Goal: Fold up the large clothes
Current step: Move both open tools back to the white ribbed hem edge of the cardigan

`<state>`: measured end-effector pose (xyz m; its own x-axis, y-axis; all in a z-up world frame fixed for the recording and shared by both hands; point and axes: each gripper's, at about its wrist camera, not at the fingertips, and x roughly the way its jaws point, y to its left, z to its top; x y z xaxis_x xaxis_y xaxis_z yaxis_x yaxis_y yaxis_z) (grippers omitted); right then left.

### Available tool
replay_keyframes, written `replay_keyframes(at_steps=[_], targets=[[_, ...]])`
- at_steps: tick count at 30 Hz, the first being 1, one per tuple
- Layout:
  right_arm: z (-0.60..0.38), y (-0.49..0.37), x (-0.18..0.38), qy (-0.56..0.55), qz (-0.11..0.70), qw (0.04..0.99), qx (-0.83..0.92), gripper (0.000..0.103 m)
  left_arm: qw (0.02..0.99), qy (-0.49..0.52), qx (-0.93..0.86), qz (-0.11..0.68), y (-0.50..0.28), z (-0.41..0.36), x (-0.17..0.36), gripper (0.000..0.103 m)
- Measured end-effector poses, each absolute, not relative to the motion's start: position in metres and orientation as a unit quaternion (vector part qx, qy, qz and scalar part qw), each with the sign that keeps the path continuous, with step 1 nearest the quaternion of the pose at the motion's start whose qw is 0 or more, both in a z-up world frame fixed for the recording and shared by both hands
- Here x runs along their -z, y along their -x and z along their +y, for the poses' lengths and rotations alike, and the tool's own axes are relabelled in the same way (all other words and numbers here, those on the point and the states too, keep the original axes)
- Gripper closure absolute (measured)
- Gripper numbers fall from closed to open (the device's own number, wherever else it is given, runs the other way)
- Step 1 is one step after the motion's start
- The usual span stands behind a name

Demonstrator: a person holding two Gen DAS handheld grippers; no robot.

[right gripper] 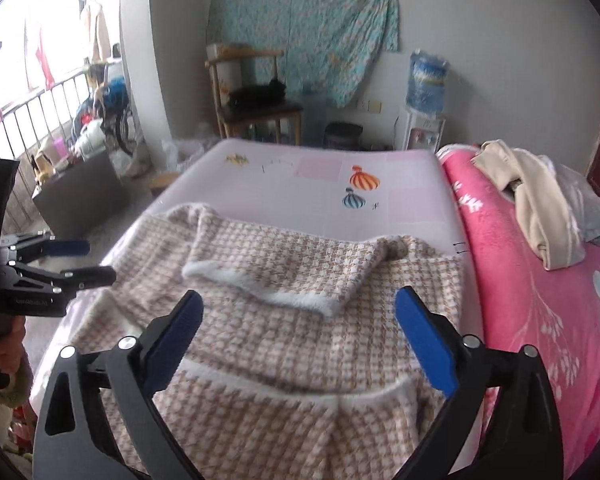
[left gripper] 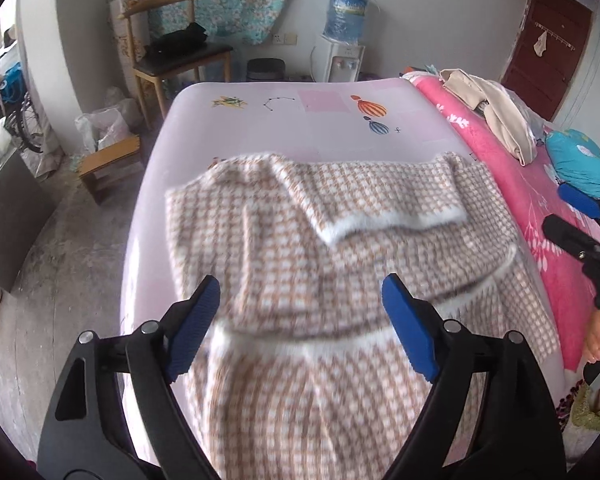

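A large tan-and-white checked knit garment [left gripper: 340,248] with white fuzzy trim lies partly folded on the pale pink mat [left gripper: 308,100]. A sleeve [left gripper: 380,204] is folded across its upper part. It also shows in the right wrist view [right gripper: 300,320]. My left gripper [left gripper: 300,296] hovers over the garment's near part, open and empty. My right gripper [right gripper: 298,312] hovers over the garment too, open and empty. The left gripper shows at the left edge of the right wrist view [right gripper: 80,260]; the right gripper shows at the right edge of the left wrist view [left gripper: 572,216].
A pink floral blanket [left gripper: 500,168] covers the bed to the right, with beige clothes [left gripper: 496,112] and a blue pillow [left gripper: 584,160] on it. A wooden chair [left gripper: 176,56], a small stool [left gripper: 108,160], a water dispenser [left gripper: 342,40] and a bin [left gripper: 266,70] stand beyond the mat.
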<state>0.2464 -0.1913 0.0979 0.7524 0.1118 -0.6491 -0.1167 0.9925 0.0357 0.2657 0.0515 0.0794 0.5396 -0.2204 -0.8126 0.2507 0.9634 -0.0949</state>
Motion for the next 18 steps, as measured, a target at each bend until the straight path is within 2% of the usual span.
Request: replay_keyframes(at_steps=[7, 18], targets=[[-0.182, -0.208, -0.099, -0.004, 0.315, 0.949, -0.03, 0.006, 0.879, -0.015, 0.111, 0.464, -0.214, 0.069, -0.064, 0.022], [-0.171, -0.19, -0.037, -0.022, 0.418, 0.907, -0.049, 0.006, 0.87, -0.053, 0.061, 0.486, -0.188, 0.069, -0.008, 0.022]])
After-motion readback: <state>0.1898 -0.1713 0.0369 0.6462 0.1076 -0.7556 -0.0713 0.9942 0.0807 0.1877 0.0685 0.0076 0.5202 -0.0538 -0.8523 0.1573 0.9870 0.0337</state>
